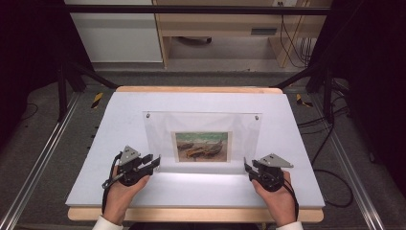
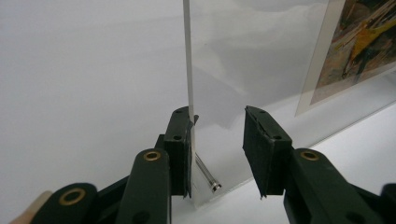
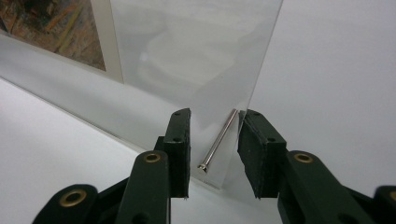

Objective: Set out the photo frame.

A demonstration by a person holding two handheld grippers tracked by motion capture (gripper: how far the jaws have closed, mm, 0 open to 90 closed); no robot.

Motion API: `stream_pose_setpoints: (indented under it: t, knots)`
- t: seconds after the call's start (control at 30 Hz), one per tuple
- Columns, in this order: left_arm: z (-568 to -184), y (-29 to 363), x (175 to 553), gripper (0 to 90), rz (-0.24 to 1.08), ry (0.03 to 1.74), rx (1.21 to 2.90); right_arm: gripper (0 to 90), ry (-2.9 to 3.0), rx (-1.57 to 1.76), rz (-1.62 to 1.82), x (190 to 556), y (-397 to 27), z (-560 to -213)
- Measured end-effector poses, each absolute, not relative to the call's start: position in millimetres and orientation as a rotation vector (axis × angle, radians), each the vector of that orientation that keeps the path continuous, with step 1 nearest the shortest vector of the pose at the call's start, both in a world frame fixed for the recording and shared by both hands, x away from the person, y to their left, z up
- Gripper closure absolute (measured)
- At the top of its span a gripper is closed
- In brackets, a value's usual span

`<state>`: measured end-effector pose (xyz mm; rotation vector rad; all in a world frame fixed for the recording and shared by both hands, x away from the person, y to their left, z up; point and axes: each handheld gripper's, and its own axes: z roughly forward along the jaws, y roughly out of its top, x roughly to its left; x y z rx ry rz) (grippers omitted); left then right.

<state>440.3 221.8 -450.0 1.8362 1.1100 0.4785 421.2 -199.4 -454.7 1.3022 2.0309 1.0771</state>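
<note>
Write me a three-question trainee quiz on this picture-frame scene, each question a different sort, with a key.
1. True or false: the clear acrylic frame stands upright on the white board.
2. Which part of the frame does the left gripper straddle? A) top edge B) a bottom corner C) the picture
3. Fill in: a small metal ___ lies between the jaws of the right gripper.

Key: 1 true; 2 B; 3 pin.
</note>
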Motion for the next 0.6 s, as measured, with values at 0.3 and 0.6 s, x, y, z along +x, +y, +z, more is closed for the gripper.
stream_pose_setpoints:
  t: [0.3,0.6]
  knots:
    - [-450.2,222.3,438.3,62.6,0.472,1.104,1.835,64.8,2.036,1.321,1.084,419.9,-199.6,-454.6]
    - [-449.2,222.3,434.6,62.5,0.477,1.089,1.846,65.0,2.047,1.328,1.094,417.6,-201.5,-456.0]
